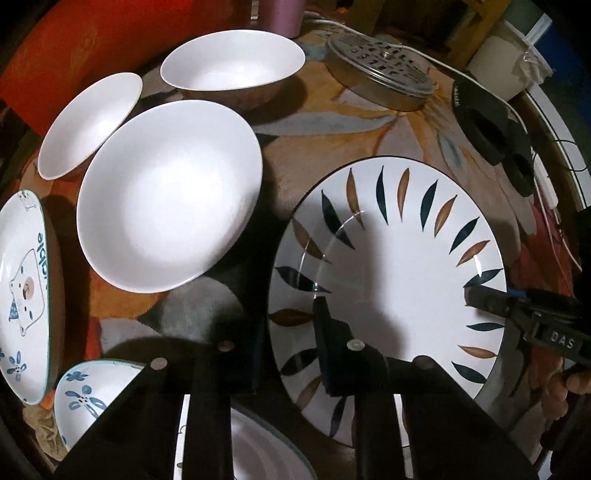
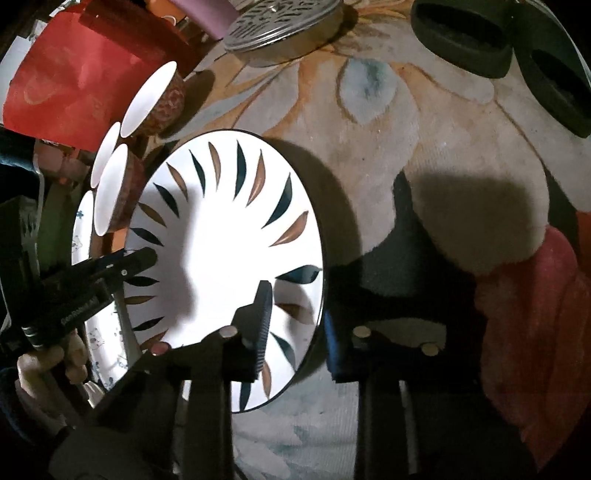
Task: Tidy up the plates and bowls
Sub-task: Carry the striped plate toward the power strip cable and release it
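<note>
- The left gripper [image 1: 291,343] straddles the near-left rim of a large leaf-patterned plate [image 1: 399,266], one finger over its face and the other outside the edge; whether the jaws actually pinch the rim cannot be told.
- The right gripper [image 2: 295,325] straddles the opposite rim of the same plate [image 2: 229,258], its ribbed inner finger [image 2: 264,325] over the white face and the outer finger beyond the dark edge; contact cannot be confirmed here either.
- Each wrist camera catches the other tool: the right gripper enters the left view at the plate's right edge [image 1: 517,310], the left gripper enters the right view at the plate's left edge [image 2: 92,284], with the holder's hand [image 2: 48,365] below it.
- Left of the plate stand three plain white bowls: a large one [image 1: 170,195] nearest, a smaller one [image 1: 88,125] behind it and a third [image 1: 232,61] farther back.
- At the far left edge lies a bear-print dish [image 1: 22,288], with a blue-flower bowl [image 1: 85,398] nearer the camera.
- Everything rests on a tablecloth [image 1: 332,140] printed with large orange, grey and red leaves.
- Beyond the plate sit a round perforated metal lid [image 1: 380,77] and two black oval rings [image 2: 461,40].
- The background is dim and cluttered: a red sheet [image 2: 81,81], a mauve cup [image 1: 282,16] and a white cable [image 1: 480,85].
</note>
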A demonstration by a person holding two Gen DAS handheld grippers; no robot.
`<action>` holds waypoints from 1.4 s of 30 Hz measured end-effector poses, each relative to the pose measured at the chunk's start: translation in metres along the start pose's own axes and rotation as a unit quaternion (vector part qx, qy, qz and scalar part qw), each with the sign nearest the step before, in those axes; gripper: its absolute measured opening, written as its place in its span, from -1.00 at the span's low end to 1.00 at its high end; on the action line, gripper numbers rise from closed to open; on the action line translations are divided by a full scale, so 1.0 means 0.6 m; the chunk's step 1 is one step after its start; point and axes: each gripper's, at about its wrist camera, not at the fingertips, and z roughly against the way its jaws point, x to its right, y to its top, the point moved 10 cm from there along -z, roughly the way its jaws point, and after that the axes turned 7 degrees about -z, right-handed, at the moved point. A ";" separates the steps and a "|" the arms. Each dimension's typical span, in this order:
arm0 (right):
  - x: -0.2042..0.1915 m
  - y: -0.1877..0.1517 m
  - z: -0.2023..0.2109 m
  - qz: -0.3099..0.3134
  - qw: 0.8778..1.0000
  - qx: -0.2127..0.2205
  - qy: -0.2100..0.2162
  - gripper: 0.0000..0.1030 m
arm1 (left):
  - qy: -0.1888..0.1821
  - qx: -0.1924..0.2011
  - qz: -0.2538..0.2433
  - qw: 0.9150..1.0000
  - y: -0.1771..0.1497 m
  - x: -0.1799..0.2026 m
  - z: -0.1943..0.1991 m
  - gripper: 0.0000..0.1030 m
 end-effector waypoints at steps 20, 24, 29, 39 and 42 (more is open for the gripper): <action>0.012 -0.032 0.034 0.022 1.000 0.000 0.015 -0.68 | -0.019 0.019 -0.049 0.998 -0.030 0.049 0.045 -0.66; 0.039 -0.048 0.060 0.006 1.000 0.007 0.016 -0.68 | -0.022 0.026 -0.074 0.997 -0.026 0.103 0.057 -0.66; 0.096 -0.065 0.104 -0.028 0.999 0.024 0.007 -0.68 | -0.040 0.023 -0.100 0.994 -0.019 0.190 0.051 -0.66; 0.286 -0.103 0.189 -0.114 0.992 0.051 -0.033 -0.68 | -0.090 0.002 -0.144 0.986 -0.005 0.424 -0.006 -0.66; 0.343 -0.097 0.213 -0.136 0.988 0.063 -0.046 -0.68 | -0.099 -0.003 -0.157 0.983 0.000 0.481 -0.020 -0.66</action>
